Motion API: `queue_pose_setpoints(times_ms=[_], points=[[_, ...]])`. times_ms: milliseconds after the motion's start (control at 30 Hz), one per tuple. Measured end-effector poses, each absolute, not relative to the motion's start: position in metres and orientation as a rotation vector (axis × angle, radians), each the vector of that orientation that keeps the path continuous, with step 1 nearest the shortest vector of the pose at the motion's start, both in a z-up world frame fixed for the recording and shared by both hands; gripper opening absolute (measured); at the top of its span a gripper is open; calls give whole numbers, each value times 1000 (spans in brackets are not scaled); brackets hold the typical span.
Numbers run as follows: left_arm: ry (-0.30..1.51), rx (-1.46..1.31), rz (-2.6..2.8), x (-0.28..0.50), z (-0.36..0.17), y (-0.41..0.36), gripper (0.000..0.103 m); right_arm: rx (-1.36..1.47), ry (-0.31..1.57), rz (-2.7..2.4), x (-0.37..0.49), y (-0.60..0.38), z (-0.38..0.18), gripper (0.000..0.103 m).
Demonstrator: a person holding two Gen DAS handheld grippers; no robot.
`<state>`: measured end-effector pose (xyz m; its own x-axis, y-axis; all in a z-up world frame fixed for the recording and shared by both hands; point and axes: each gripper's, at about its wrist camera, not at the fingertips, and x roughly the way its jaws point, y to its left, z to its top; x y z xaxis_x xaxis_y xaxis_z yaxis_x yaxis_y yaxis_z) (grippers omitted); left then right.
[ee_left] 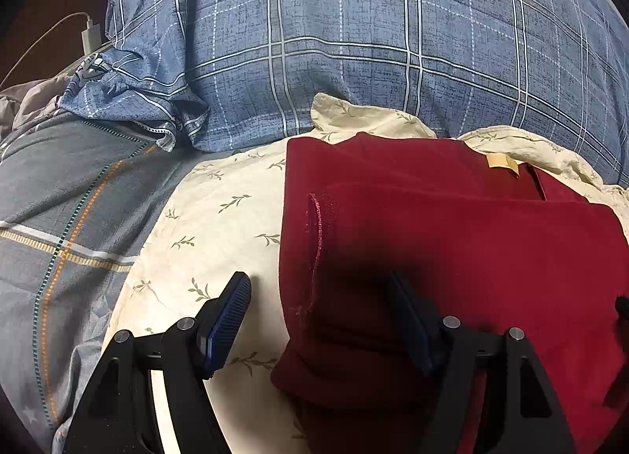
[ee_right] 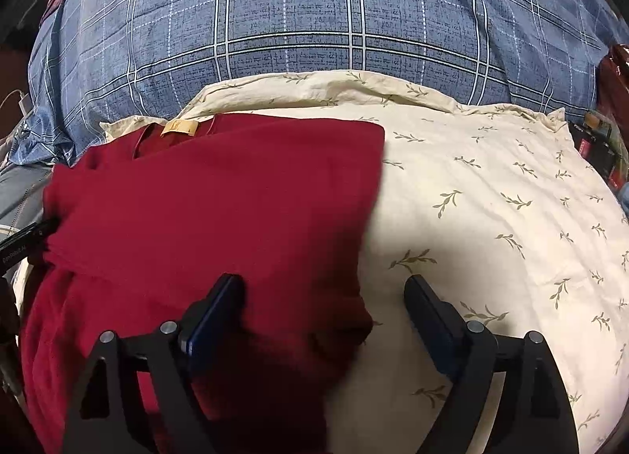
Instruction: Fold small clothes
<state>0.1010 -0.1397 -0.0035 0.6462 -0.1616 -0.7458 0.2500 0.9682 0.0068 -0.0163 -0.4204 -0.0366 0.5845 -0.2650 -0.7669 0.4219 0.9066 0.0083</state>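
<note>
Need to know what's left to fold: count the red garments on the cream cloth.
1. The red garment lies partly folded on the cream leaf-print cloth, its tan label at the far edge, in front of the blue plaid bedding. Folded layers might hide another piece.

The left gripper [ee_left: 320, 320] is showing two matte black arms, each carrying two round silver screws and a triangular cutout further back. Its fingers [ee_left: 230, 320] are wearing ribbed dark blue pads, clearest on the left one. The right gripper [ee_right: 326, 320] is looking the same: black arms, silver screws, triangular cutouts, and blue pads on its fingers [ee_right: 204, 326], the right one sitting in shadow.
</note>
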Motion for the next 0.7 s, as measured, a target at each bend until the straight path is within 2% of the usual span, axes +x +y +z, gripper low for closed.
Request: queue_pose_setpoints(times_ms=[300, 500, 700], points=[[844, 62, -263, 71, 12, -122, 71, 197, 875, -354, -51, -399, -8, 87], [885, -44, -363, 23, 29, -100, 70, 95, 894, -296, -101, -384, 7, 88], [945, -28, -396, -39, 26, -70, 70, 149, 932, -195, -152, -385, -4, 88]])
